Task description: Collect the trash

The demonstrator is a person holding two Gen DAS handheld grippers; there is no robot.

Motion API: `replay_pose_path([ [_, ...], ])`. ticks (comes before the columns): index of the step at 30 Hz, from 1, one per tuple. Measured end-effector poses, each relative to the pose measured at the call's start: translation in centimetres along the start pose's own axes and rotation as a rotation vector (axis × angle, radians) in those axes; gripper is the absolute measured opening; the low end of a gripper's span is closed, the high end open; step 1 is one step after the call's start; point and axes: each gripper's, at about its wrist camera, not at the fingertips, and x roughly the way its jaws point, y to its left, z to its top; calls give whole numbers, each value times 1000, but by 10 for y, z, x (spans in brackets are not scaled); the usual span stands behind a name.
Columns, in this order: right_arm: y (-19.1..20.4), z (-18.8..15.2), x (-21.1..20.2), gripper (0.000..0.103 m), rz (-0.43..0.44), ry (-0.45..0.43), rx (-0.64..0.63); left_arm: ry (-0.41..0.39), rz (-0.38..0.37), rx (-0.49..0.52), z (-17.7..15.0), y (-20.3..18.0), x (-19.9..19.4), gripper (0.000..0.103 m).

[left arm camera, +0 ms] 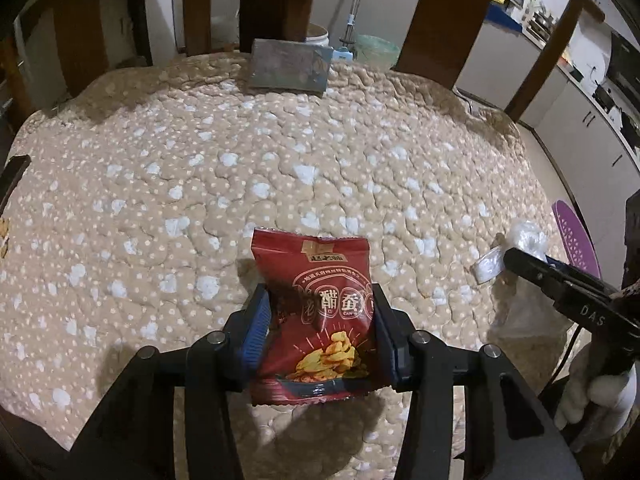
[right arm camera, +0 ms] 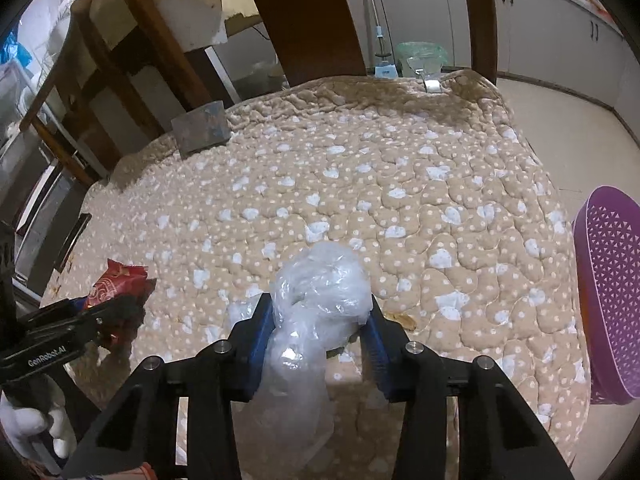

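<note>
trash first: in the left wrist view the red snack packet (left arm camera: 316, 316) sits clamped in the left gripper (left arm camera: 318, 332) above the quilted cushion (left arm camera: 280, 152); its slick film could slip. in the right wrist view the right gripper (right arm camera: 320, 340) pinches crumpled clear plastic (right arm camera: 316, 300); the purple basket (right arm camera: 608, 288) alongside hides its contents.
</note>
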Motion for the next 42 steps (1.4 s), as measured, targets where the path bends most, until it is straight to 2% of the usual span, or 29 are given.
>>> replay_pose_path([
  [12, 0, 3, -12, 47, 12, -52, 9, -81, -20, 86, 5, -33, -32, 47],
  [32, -16, 5, -41, 47, 7, -130, 40, -111, 9, 204, 3, -70, -51, 47],
  [42, -25, 5, -51, 47, 2, -153, 59, -124, 12, 242, 1, -76, -56, 47],
])
